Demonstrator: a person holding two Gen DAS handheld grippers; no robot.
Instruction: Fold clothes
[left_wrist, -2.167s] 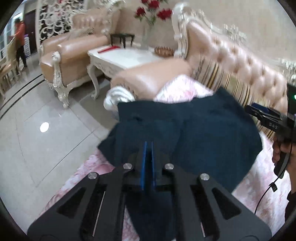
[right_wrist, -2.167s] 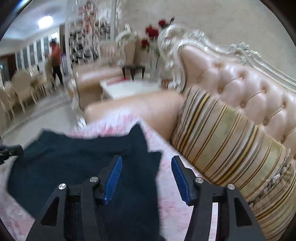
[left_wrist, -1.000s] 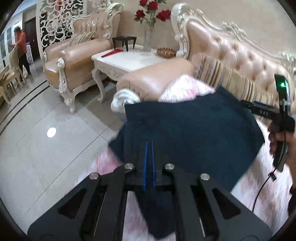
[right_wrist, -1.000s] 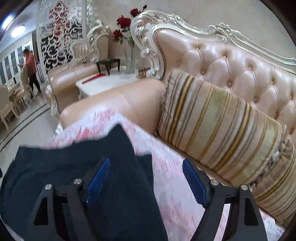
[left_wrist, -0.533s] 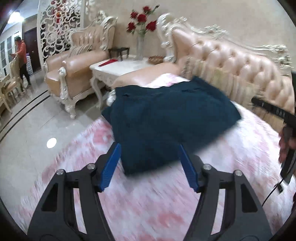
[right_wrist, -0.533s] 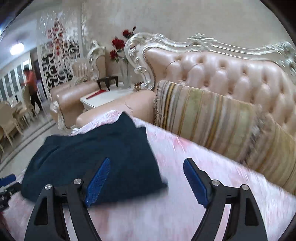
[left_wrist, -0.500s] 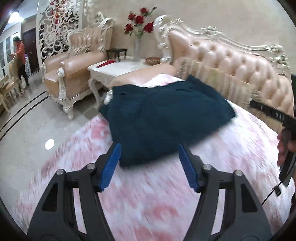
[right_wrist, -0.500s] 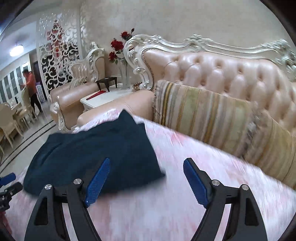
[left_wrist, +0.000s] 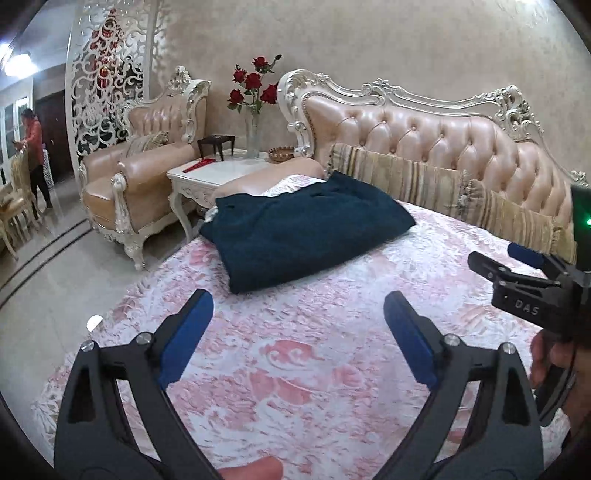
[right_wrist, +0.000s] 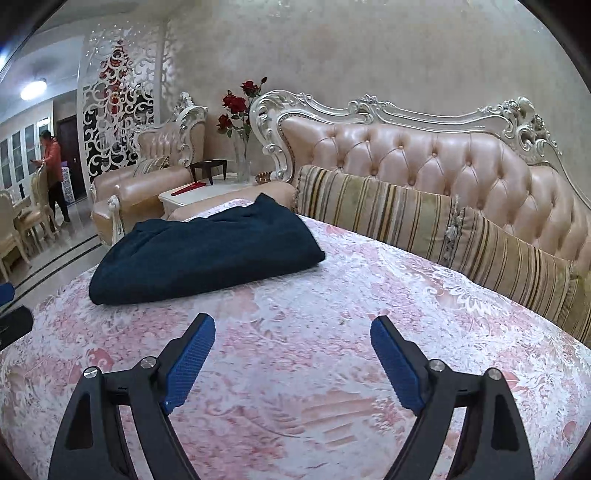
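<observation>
Both tools empty: the left gripper (left_wrist: 297, 332) has just been opening and stands spread wide with nothing between its blue pads, only the pink patterned sofa cover (left_wrist: 314, 354) beneath; the right gripper (right_wrist: 291, 358) has likewise just been widening its jaws, which are bare. Well ahead of both, the dark blue garment (left_wrist: 306, 230) lies folded in a compact bundle at the far end of the seat, against the sofa armrest (left_wrist: 273, 177) and near the striped cushions (right_wrist: 376, 206). This garment's fold looks finished (released and set aside). Next, judging by the task, comes another piece of clothing; none shows here.
</observation>
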